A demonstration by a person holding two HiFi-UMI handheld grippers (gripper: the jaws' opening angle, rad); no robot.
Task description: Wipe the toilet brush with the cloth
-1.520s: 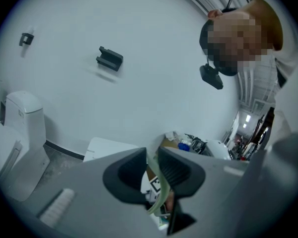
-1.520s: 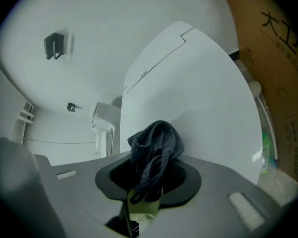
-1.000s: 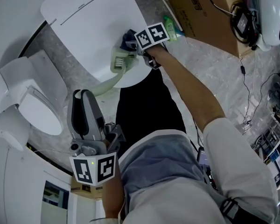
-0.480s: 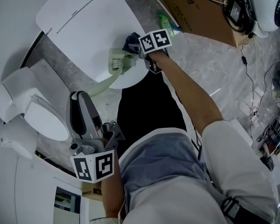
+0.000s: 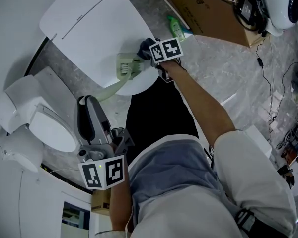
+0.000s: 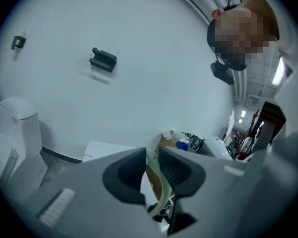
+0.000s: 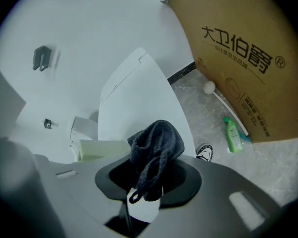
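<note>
The toilet brush [image 5: 125, 66] is pale green. Its blocky head lies just beside the tips of your right claw [image 5: 148, 53], on the side toward the toilet. Its curved handle sweeps from there back to your left claw [image 5: 89, 103].

In the left gripper view, your left claw [image 6: 150, 165] has both dark pads pressed in on the handle [image 6: 161, 195], with only a narrow slit between them. The handle runs on beyond the tips, away from you.

Your right claw [image 7: 149, 177] is clamped on the cloth [image 7: 156, 148], a dark bunched wad that bulges up out of the jaws with a loop hanging at the front. From that claw's own view, the brush head [image 7: 102, 148] sits to the left of the cloth and close against it. You cannot tell from here whether the two are touching.

In the head view the cloth [image 5: 143, 47] pokes out ahead of the right claw's marker cube [image 5: 166, 49]. Cloth and brush head are both over the rounded end of a white board [image 5: 89, 19].

Beyond the right claw a green bottle [image 7: 233, 135] lies on the grey floor, against a cardboard box [image 7: 238, 58]. A white toilet [image 5: 39, 123] stands off to the outer side of your left claw.
</note>
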